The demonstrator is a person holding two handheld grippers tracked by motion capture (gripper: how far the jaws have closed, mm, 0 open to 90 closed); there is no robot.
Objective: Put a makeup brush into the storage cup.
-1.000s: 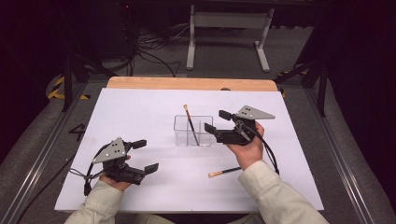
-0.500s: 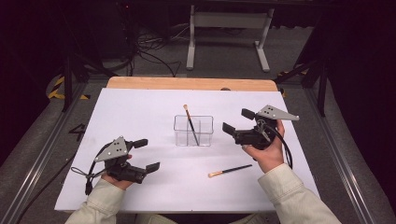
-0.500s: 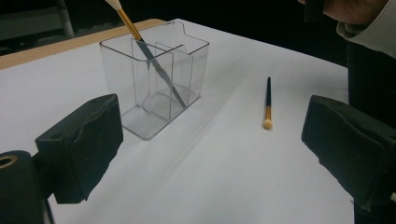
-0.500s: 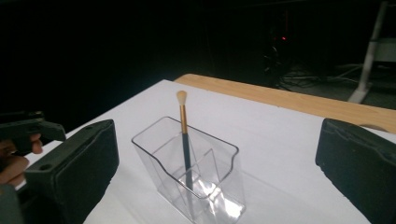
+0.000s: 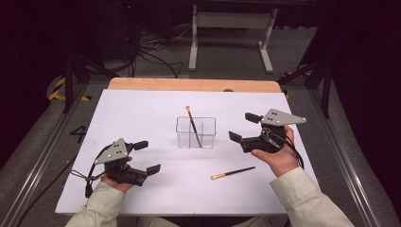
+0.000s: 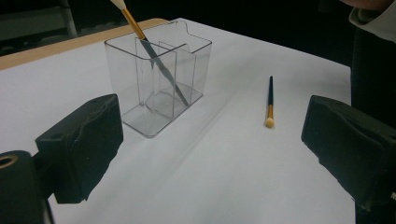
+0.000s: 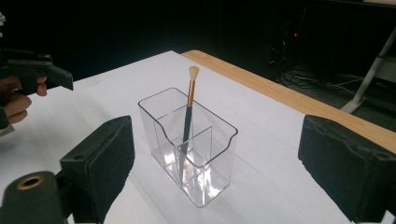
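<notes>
A clear plastic box (image 5: 196, 132) with compartments stands mid-table, and a gold-and-black brush (image 5: 192, 124) leans in it, bristles up. A second brush (image 5: 232, 173) lies flat in front of it, to the right. My right gripper (image 5: 242, 126) hovers to the right of the box, apart from it. It is open, and its jaws have just been closing a little with nothing between them. In the right gripper view the box (image 7: 191, 144) and brush (image 7: 189, 112) sit ahead of the wide jaws. My left gripper (image 5: 147, 156) rests open at the front left, facing the box (image 6: 159, 88) and the lying brush (image 6: 270, 102).
A white sheet (image 5: 142, 113) covers the table, with a wooden edge (image 5: 189, 85) along the far side. Beyond it are a dark floor, cables and a metal stand (image 5: 227, 19). Metal rails run along both sides of the table.
My right gripper has drawn back to the right, away from the box, and risen slightly. The left gripper, the box and both brushes have stayed put.
</notes>
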